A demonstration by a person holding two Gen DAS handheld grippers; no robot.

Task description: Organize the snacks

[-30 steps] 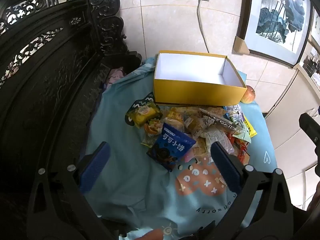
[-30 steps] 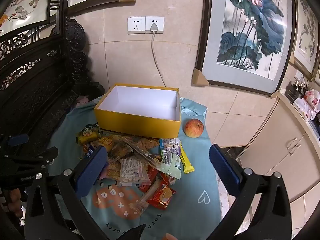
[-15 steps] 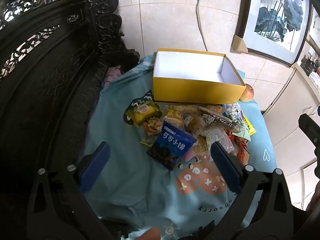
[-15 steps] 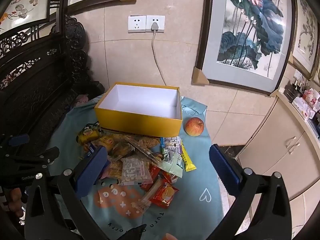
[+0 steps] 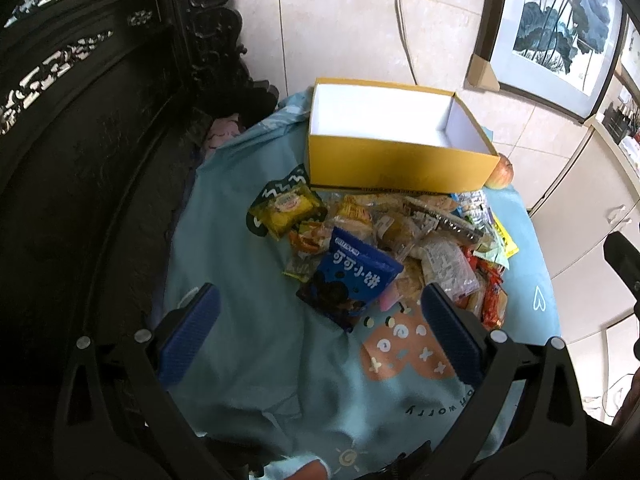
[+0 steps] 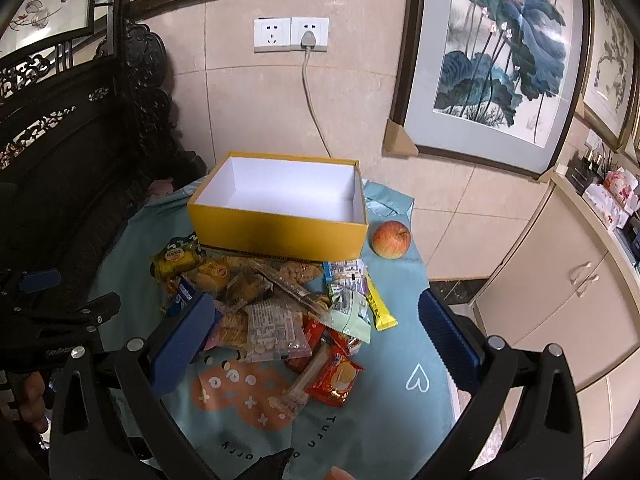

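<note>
Yellow cardboard box sits empty at counter's far edge, ready for filling | crinkly snack packets heaped just before it on teal cloth | left tool, right tool hover released, holding nothing

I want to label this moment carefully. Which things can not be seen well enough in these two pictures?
- Left wrist view: the apple is mostly hidden behind the yellow box.
- Both views: the lower packets in the snack pile are covered by others.
- Left wrist view: the right gripper is cut off by the edge.
- Right wrist view: the printing on the clear packet is too small to read.
</note>
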